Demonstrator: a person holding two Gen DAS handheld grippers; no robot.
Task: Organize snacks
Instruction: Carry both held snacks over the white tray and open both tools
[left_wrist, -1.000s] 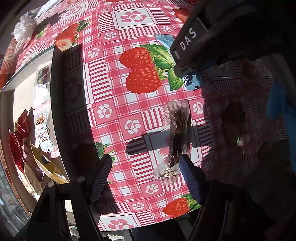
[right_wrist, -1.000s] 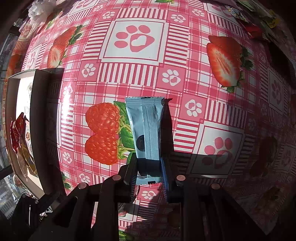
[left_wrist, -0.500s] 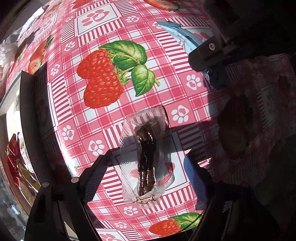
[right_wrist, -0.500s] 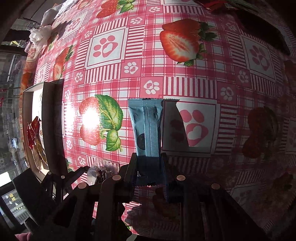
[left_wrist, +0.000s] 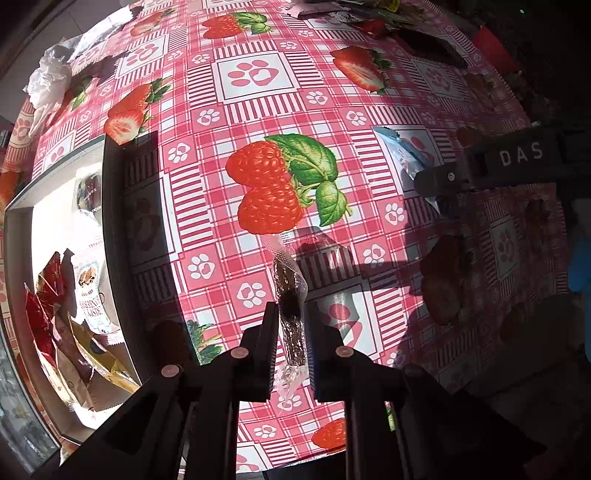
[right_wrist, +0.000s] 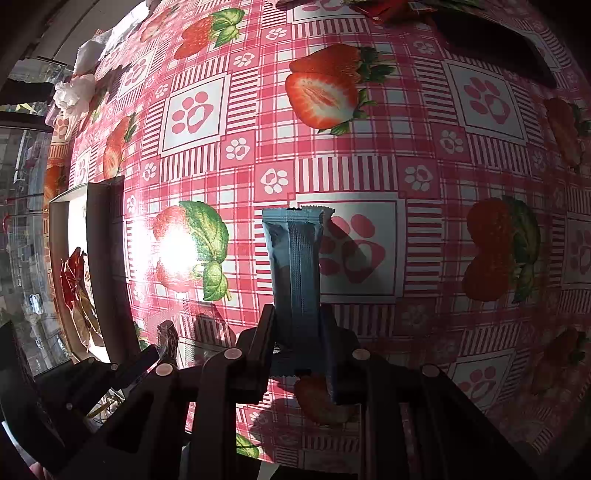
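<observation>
Item one: the clear-wrapped dark snack stick (left_wrist: 290, 314), single, held in the left hand-held gripper (left_wrist: 290, 332), whose two fingers are drawn in tight on the wrapper's lower half; long axis runs 6 to 12 o'clock in the left wrist view, free end tipped slightly toward 11 and raised off the surface (left_wrist: 258, 110) — its shadow falls apart from it toward 3 o'clock. Item two: the blue snack packet (right_wrist: 295, 266), single, pinched at its near end by the right hand-held gripper (right_wrist: 297, 332), fingers closed against both long edges; long axis 6 to 12 o'clock in the right wrist view, crimped far end at 12, seam side facing the camera. The same packet (left_wrist: 404, 157) shows at 2 o'clock in the left wrist view, beside the right unit marked "DAS". Item three: one box (left_wrist: 110, 221), dark-walled, at 9 o'clock on the red strawberry-and-paw-print cloth, holding several packets — exact count cannot be told; a white printed packet (left_wrist: 88, 295) and red wrappers (left_wrist: 42, 295) are legible among them. Further items: crumpled white paper (left_wrist: 50, 79) at 10 o'clock; loose wrappers (left_wrist: 369, 14) at 1 o'clock, uncounted.
</observation>
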